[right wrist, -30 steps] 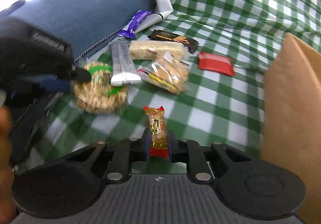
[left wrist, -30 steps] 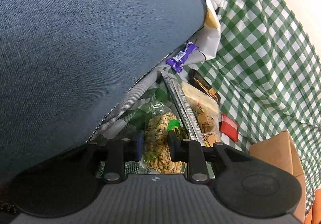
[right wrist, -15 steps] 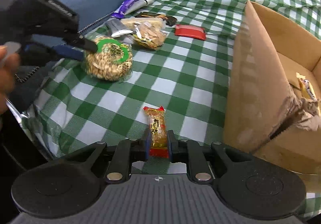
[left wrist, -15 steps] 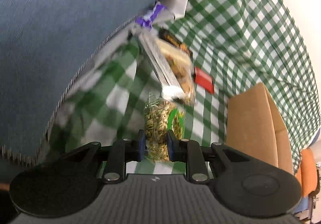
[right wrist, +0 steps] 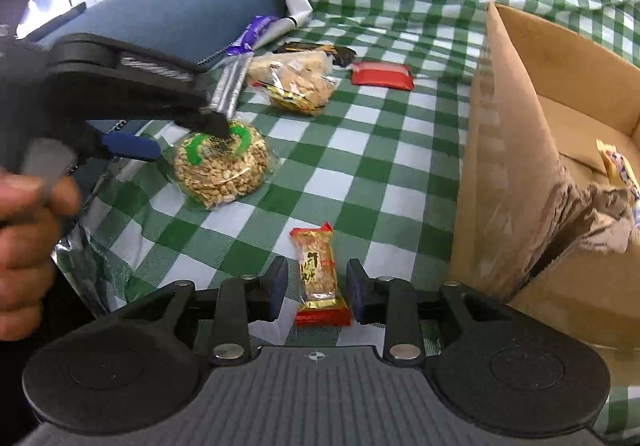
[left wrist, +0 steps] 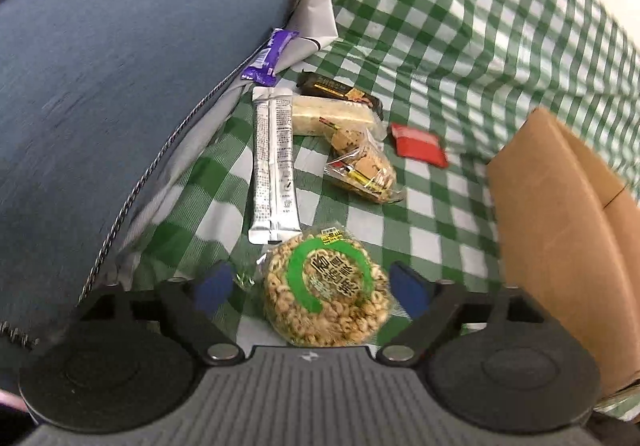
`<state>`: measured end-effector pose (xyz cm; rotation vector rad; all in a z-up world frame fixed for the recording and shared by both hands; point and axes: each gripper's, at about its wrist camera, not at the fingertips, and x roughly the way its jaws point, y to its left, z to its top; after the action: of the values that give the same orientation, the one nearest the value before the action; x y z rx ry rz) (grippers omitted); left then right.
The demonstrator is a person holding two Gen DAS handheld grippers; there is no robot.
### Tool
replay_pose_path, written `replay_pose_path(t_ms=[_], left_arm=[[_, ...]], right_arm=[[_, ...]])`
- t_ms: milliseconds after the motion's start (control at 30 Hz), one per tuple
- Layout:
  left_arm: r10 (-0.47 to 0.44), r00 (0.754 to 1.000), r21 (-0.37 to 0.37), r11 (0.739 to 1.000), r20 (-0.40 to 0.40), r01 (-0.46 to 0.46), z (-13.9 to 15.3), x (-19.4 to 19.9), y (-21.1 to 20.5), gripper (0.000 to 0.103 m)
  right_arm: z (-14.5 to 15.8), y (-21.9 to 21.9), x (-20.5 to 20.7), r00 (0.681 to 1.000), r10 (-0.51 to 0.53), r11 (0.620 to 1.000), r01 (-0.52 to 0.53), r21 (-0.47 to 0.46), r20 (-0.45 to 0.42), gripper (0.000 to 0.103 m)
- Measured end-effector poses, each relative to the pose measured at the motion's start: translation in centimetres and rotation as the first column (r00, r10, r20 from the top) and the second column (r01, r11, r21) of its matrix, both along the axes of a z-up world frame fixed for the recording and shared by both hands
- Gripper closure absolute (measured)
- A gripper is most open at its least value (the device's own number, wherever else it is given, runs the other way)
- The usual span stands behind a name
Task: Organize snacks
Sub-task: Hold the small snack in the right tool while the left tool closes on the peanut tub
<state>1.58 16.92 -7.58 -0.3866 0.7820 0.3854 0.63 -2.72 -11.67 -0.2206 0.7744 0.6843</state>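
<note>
In the left wrist view, the left gripper (left wrist: 312,286) sits at the bottom middle with its blue fingers spread wide. The round clear pack of puffed grain rings with a green label (left wrist: 326,288) lies between them on the green and white checked cloth (left wrist: 400,214), not squeezed. The fingers look barely wider than the pack, so one could bump it and push it away. Above it lies a long silver stick packet (left wrist: 274,166), very near, and it could get nudged too. The brown cardboard box (left wrist: 560,246) stands at the right.

In the right wrist view, the right gripper (right wrist: 318,292) at the bottom middle is also let go. The small red and gold wrapped snack (right wrist: 320,278) lies loose between its fingers on the cloth. It is thin and slippery-looking, so a pinch might slide off. The box wall at the right is tall, and a snack carried low could hit it.
</note>
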Motion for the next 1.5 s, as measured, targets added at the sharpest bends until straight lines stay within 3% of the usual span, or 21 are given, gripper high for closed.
replay_pose_path(t_ms=[167,300,467,867,967,1500], left_arm=[[-0.058,0.996,0.098,0.993,-0.061,0.064,-1.0,1.5,-1.3,0.002],[-0.104,0.990,0.133,0.984,-0.099,0.117,-1.9,2.1,-2.0,0.000],[-0.099,0.990,0.071,0.992,-0.105,0.106,-2.8,2.4,-1.5,0.000],[-0.082,0.994,0.039,0.996,-0.067,0.085,-2.1,2.1,-1.4,0.001],[-0.091,0.993,0.034,0.995,-0.076,0.094,-2.3,2.2,-1.5,0.001],[-0.116,0.988,0.055,0.991,-0.101,0.122,-2.8,2.4,-2.1,0.004]], right_arm=[[-0.3,0.0,0.3,1.000,0.001,1.000,-0.001,0.002,-0.012,0.069],[-0.6,0.2,0.7,1.000,-0.004,1.000,0.004,0.003,-0.026,0.069],[-1.3,0.4,0.9,0.999,-0.010,1.000,0.010,-0.011,-0.038,0.069],[-1.3,0.1,0.7,1.000,-0.020,1.000,0.019,-0.016,-0.016,0.071],[-1.3,0.1,0.7,1.000,-0.018,1.000,0.018,-0.019,-0.012,0.078],[-1.1,0.4,-0.2,0.999,0.007,0.999,-0.005,-0.052,0.047,0.082]])
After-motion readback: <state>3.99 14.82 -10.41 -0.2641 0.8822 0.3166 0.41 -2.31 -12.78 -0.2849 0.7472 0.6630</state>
